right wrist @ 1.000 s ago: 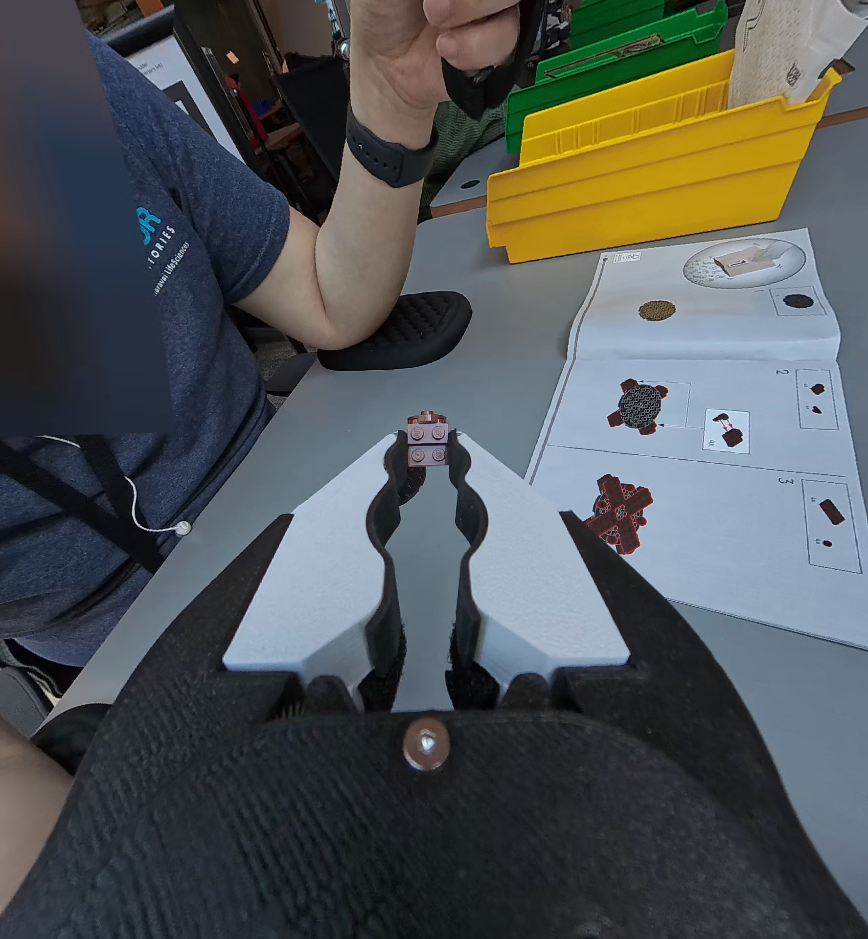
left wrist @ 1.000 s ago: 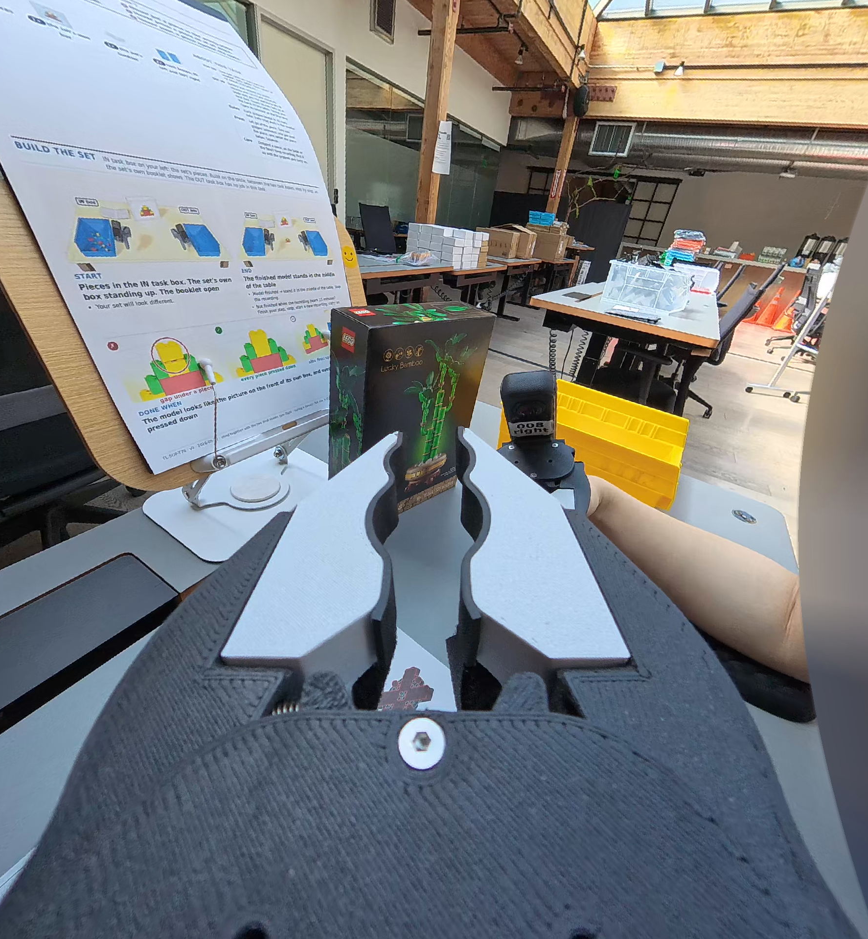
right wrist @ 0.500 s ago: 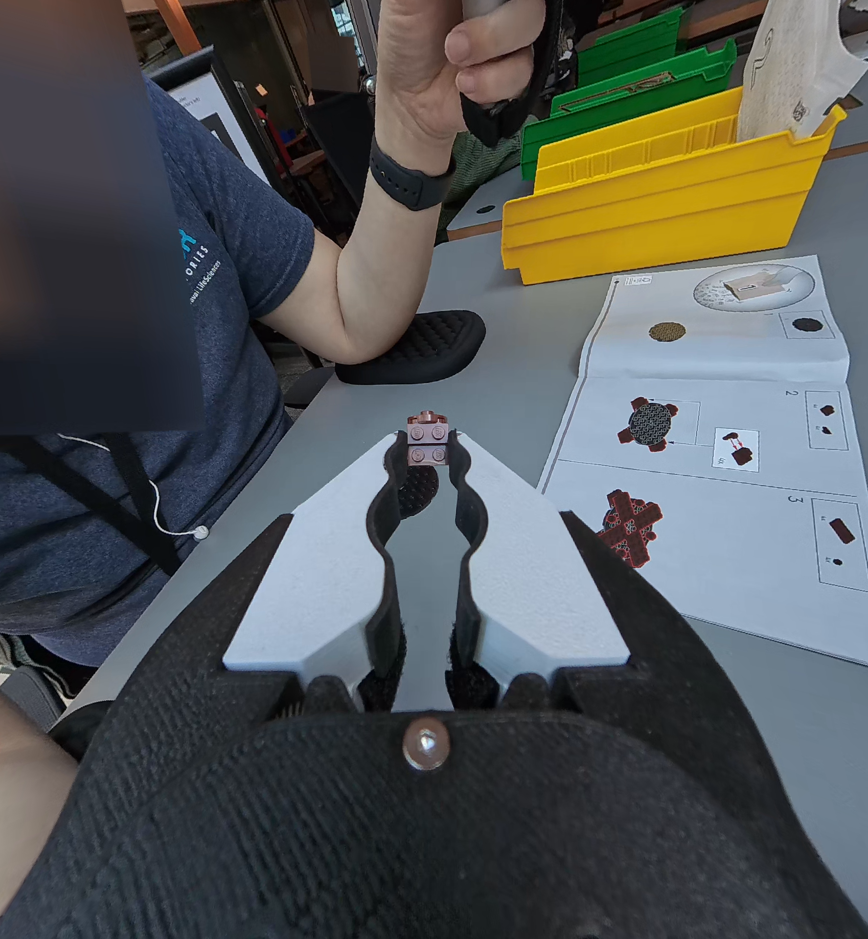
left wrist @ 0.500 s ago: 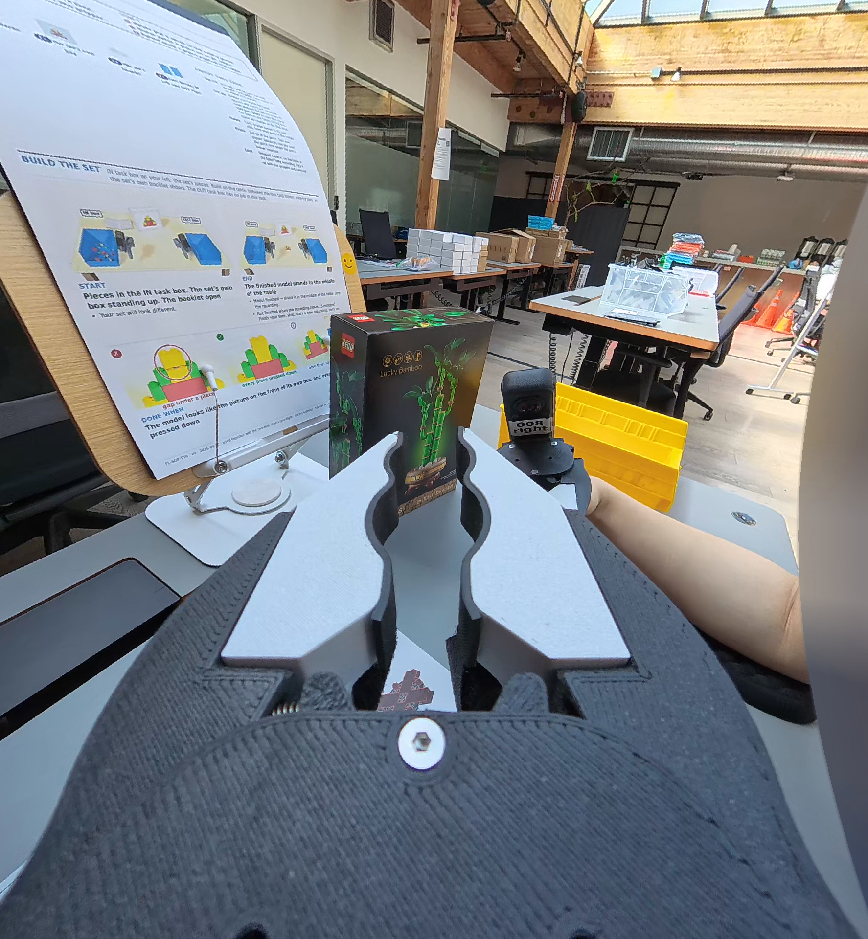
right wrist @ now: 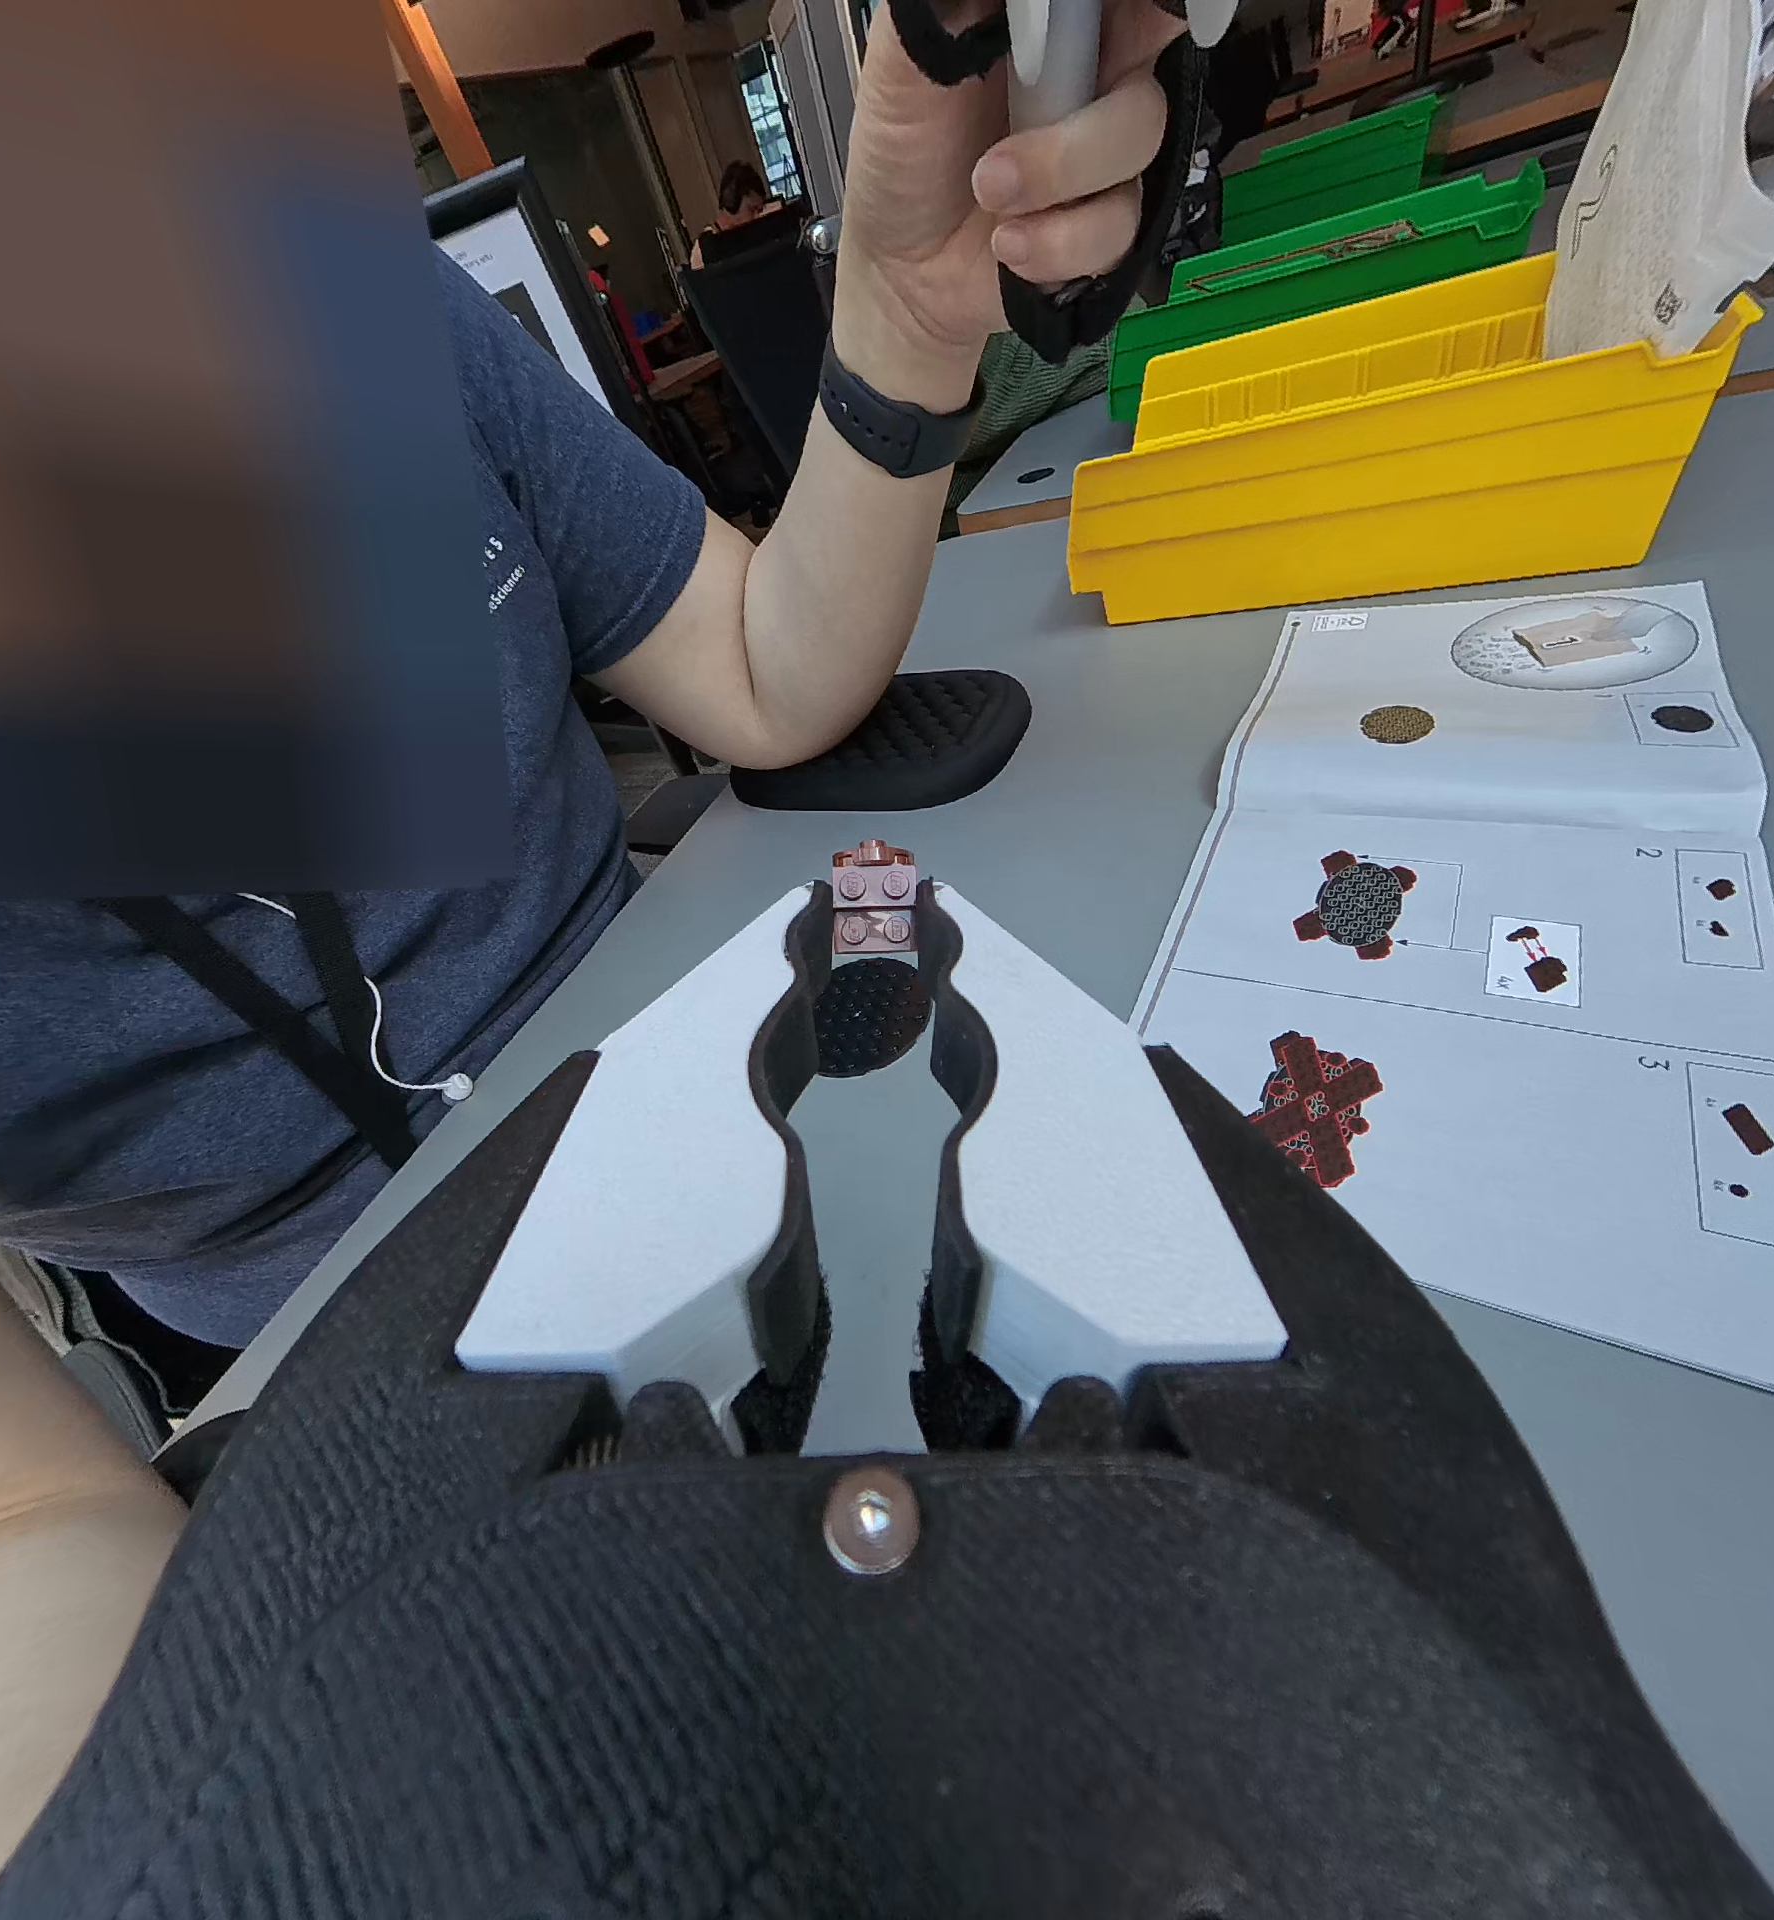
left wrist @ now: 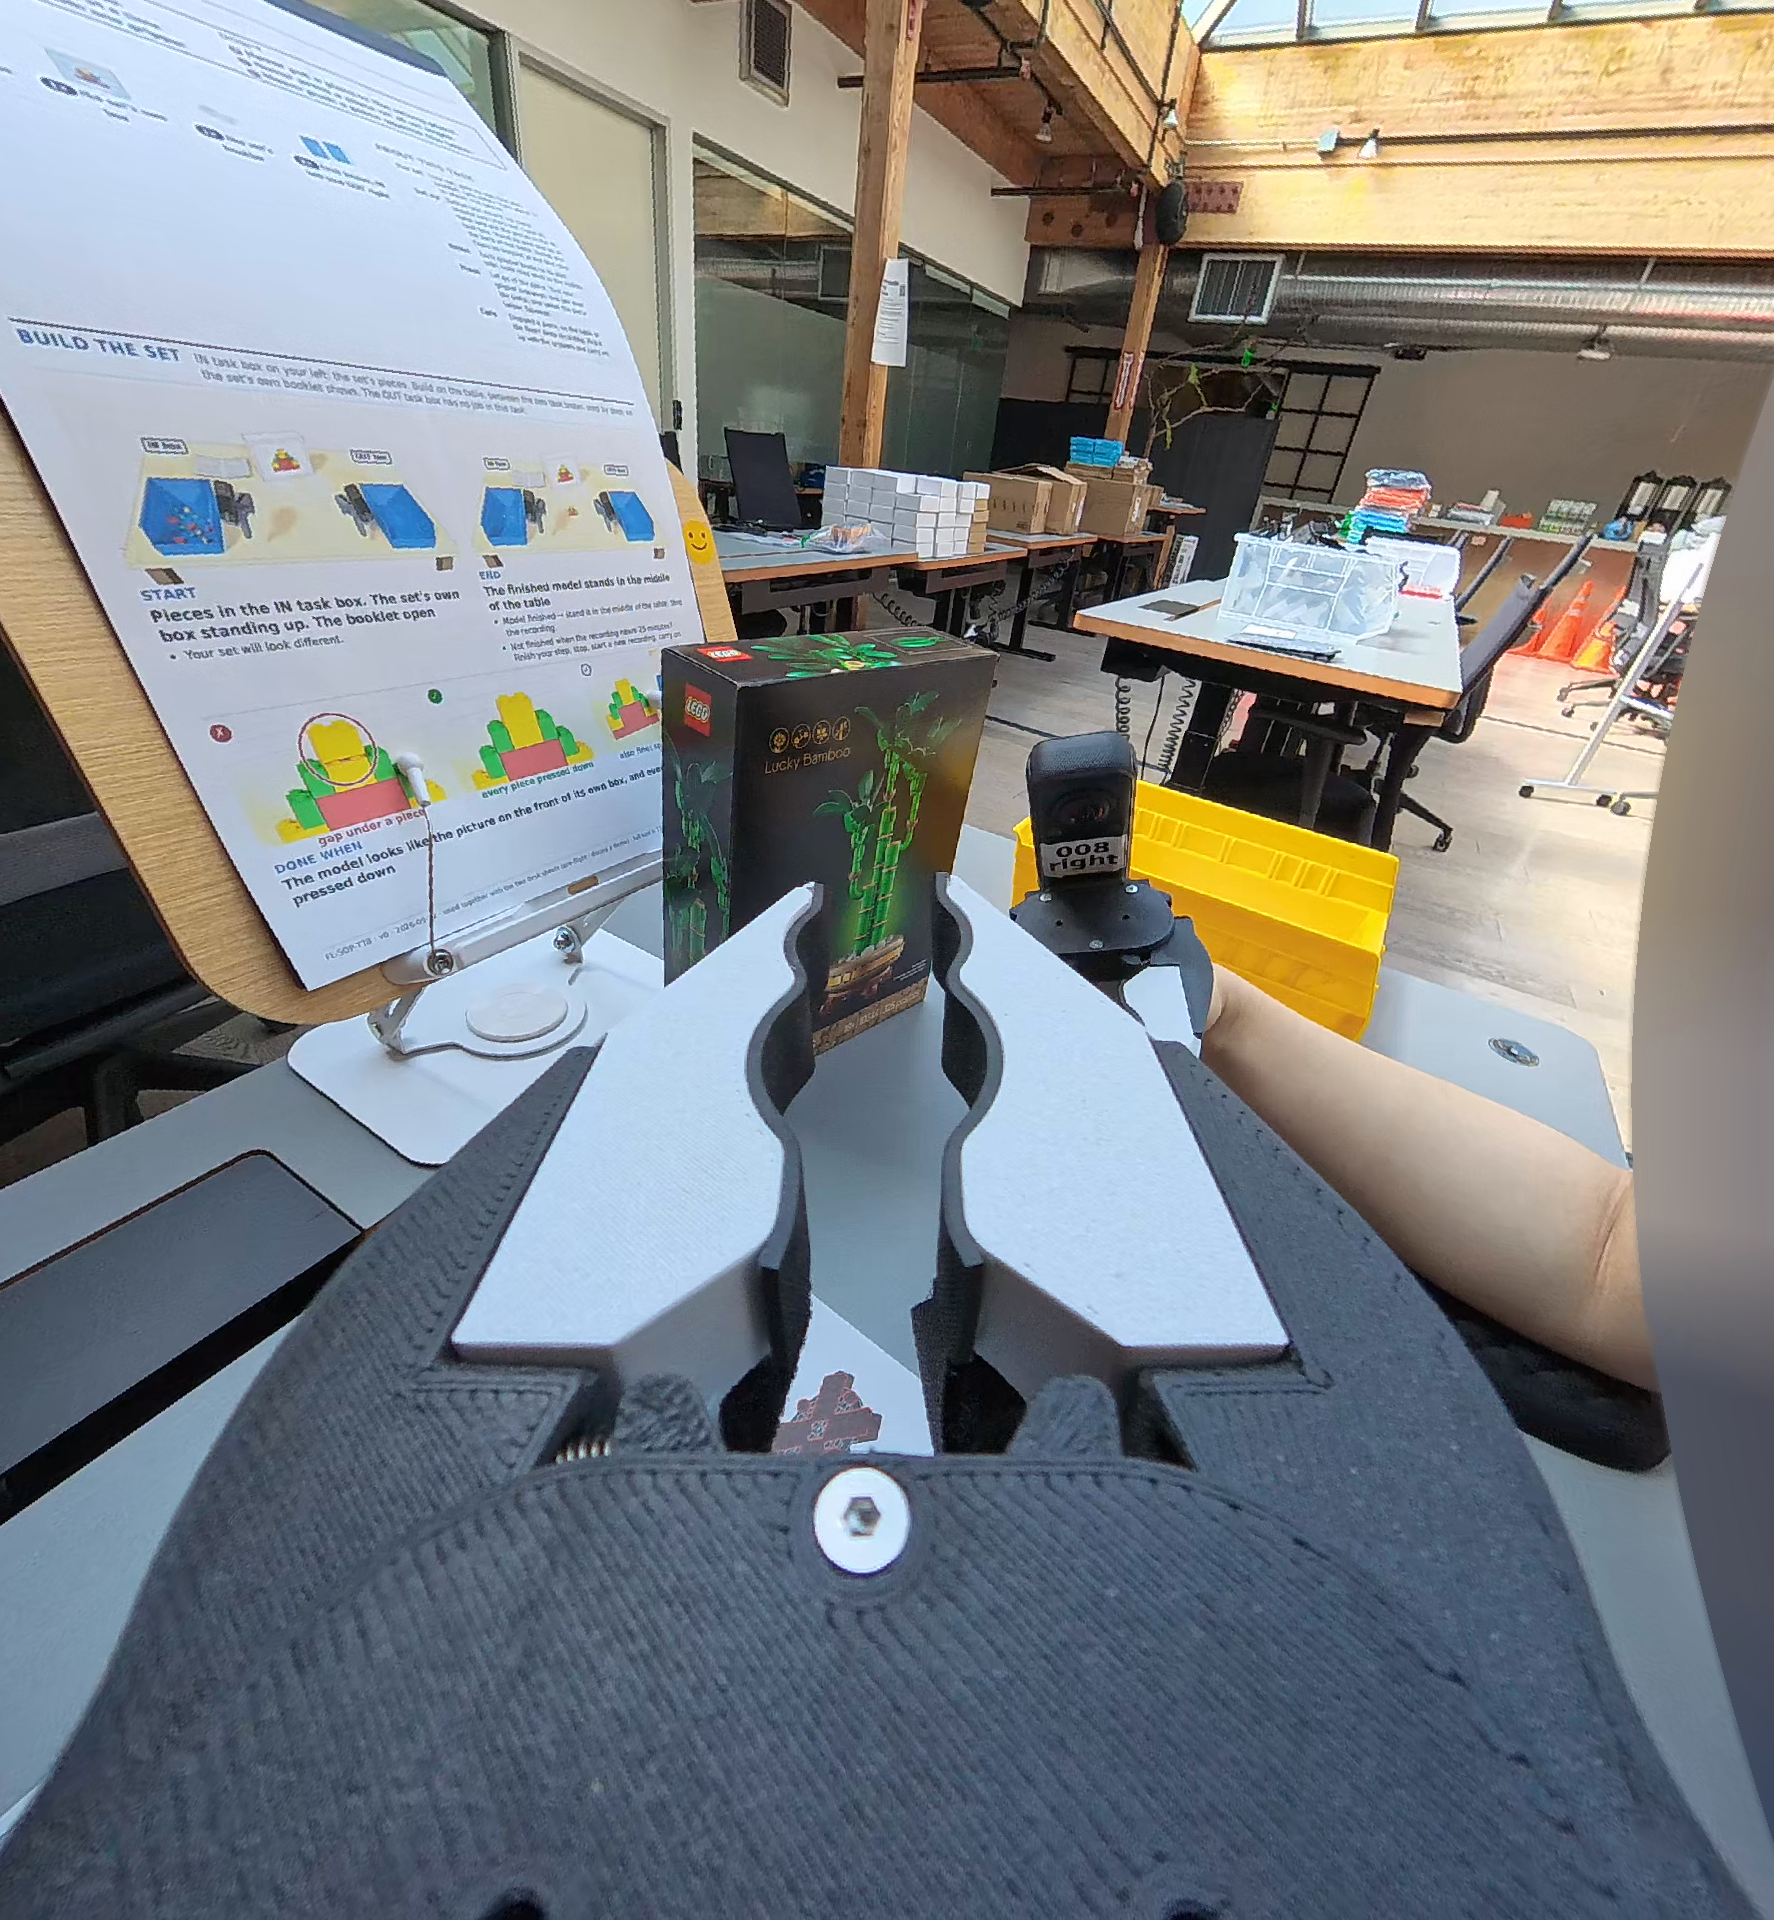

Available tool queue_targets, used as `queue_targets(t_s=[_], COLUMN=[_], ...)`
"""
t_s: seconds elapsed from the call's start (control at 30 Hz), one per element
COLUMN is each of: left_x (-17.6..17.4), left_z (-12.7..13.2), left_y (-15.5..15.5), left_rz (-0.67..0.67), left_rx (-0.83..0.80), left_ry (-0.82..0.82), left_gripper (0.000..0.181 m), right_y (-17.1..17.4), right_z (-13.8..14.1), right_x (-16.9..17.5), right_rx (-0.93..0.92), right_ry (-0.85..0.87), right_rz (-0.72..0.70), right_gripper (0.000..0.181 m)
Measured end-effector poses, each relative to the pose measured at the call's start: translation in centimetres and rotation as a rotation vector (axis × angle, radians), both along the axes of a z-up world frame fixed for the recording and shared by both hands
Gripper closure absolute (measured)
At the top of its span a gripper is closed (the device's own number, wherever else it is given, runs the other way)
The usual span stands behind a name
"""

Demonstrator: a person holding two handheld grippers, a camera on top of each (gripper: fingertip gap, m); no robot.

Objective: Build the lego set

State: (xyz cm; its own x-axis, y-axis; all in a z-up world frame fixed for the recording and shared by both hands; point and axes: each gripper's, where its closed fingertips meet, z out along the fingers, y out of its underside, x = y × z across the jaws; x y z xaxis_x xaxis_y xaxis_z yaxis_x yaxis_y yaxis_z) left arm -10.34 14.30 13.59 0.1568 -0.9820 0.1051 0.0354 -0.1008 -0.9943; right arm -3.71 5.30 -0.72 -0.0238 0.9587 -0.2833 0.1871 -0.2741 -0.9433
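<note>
The right tool pinches a small reddish-brown brick piece between its tips, held above the grey worktop. Just below the piece, seen through the gap of the fingers, a round black studded plate lies on the worktop near its edge by the person. Only this view shows the open instruction booklet flat on the worktop, a yellow bin holding a white paper bag at the far edge, green bins behind it, and the person's left elbow on a black pad.

The left tool is raised, spread apart and holds nothing. Only its view shows the upright set box standing on the worktop, an instruction sheet on a wooden stand beside the box, and another yellow bin beyond the right tool's camera.
</note>
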Motion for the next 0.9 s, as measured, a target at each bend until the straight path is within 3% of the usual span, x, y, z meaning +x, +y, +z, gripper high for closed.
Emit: queue_targets(t_s=[0.9], left_x=[0.1], left_z=[0.1], left_y=[-0.4], left_rz=[-0.01], left_rx=[0.009], left_ry=[0.005], left_gripper=[0.165], right_y=[-1.8], right_z=[1.6], right_x=[0.9], right_rx=[0.028], right_ry=[0.075], right_rz=[0.075], right_gripper=[0.166])
